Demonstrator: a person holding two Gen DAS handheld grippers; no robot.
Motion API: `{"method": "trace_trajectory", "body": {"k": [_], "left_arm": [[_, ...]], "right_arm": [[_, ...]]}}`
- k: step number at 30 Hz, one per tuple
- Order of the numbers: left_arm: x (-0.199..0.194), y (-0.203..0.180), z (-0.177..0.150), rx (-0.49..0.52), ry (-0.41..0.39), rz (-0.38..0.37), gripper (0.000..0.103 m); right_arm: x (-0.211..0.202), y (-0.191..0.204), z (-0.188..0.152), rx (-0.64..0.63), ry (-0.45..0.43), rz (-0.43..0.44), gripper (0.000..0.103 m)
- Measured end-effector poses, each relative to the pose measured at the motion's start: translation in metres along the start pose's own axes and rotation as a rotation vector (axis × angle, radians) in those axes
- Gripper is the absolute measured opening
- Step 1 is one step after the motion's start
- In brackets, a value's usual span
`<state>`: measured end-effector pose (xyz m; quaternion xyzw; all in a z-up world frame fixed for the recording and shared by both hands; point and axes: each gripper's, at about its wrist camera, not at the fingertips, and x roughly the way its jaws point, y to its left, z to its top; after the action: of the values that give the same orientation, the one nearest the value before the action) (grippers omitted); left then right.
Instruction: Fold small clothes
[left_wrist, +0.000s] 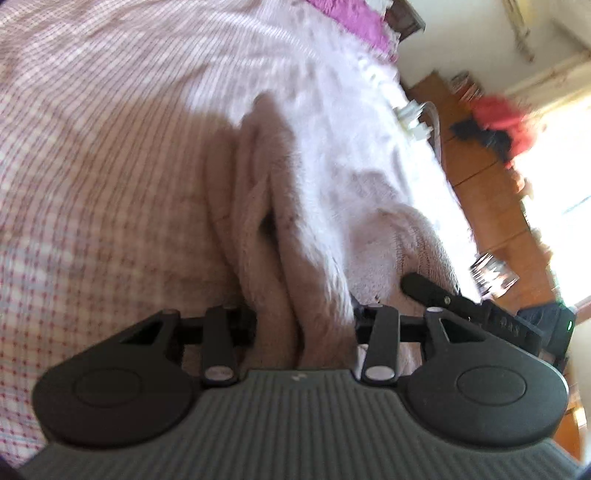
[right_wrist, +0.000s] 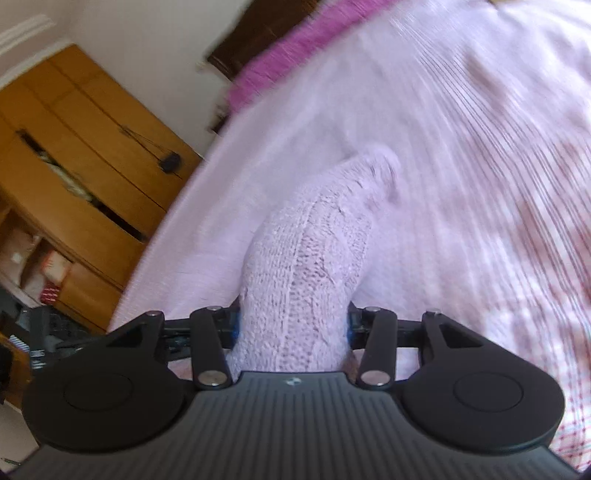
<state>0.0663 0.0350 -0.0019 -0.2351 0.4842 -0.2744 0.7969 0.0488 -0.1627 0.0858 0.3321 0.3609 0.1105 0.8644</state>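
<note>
A pale pink cable-knit garment (left_wrist: 258, 206) lies bunched on the bed. A thick fold of it runs straight into my left gripper (left_wrist: 304, 321), which is shut on it; the cloth hides the fingertips. In the right wrist view another part of the same knit (right_wrist: 314, 251) rises in a hump from my right gripper (right_wrist: 293, 321), whose jaws are shut on it with blue pads just showing at either side. The right gripper (left_wrist: 480, 306) also shows at the right of the left wrist view, close beside the left one at the garment's edge.
The bed carries a pink checked sheet (left_wrist: 92, 129) (right_wrist: 480, 147), with a magenta cloth (left_wrist: 354, 18) (right_wrist: 295, 48) at its far end. White plugs (left_wrist: 410, 114) lie at the bed's edge. Wooden cupboards (right_wrist: 74, 147) and a red item (left_wrist: 502, 118) stand beyond.
</note>
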Motion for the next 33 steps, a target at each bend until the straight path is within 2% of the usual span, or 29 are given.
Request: {"method": "trace_trajectory", "body": {"k": [3,6,10,14,21,23,25,29,33], "left_arm": [[-0.005,0.003,-0.008,0.01,-0.021,0.002,0.048],[-0.018,0.001,-0.009,0.054,-0.041,0.042,0.051],[-0.035,-0.007,-0.013,0.119,-0.076,0.12,0.054],[-0.05,-0.019,-0.022,0.17,-0.117,0.209,0.058],[-0.066,-0.037,-0.047,0.219,-0.163,0.315,0.067],[-0.067,-0.04,-0.054,0.221,-0.159,0.329,0.068],[-0.065,-0.043,-0.061,0.219,-0.142,0.341,0.077],[-0.06,-0.049,-0.08,0.256,-0.098,0.351,0.078],[-0.052,-0.051,-0.094,0.252,-0.093,0.387,0.078]], "right_arm": [[0.005,-0.024,-0.009,0.029,0.014,0.027,0.053],[-0.001,-0.027,-0.01,0.039,0.008,0.043,0.057],[-0.015,-0.015,-0.016,-0.016,-0.013,-0.011,0.066],[-0.04,-0.005,-0.028,-0.044,-0.055,-0.062,0.069],[-0.08,0.022,-0.059,-0.105,-0.136,-0.15,0.074],[-0.086,0.027,-0.068,-0.117,-0.145,-0.164,0.074],[-0.091,0.033,-0.078,-0.135,-0.147,-0.182,0.075],[-0.092,0.04,-0.092,-0.187,-0.129,-0.209,0.075],[-0.093,0.044,-0.109,-0.214,-0.112,-0.232,0.077]]}}
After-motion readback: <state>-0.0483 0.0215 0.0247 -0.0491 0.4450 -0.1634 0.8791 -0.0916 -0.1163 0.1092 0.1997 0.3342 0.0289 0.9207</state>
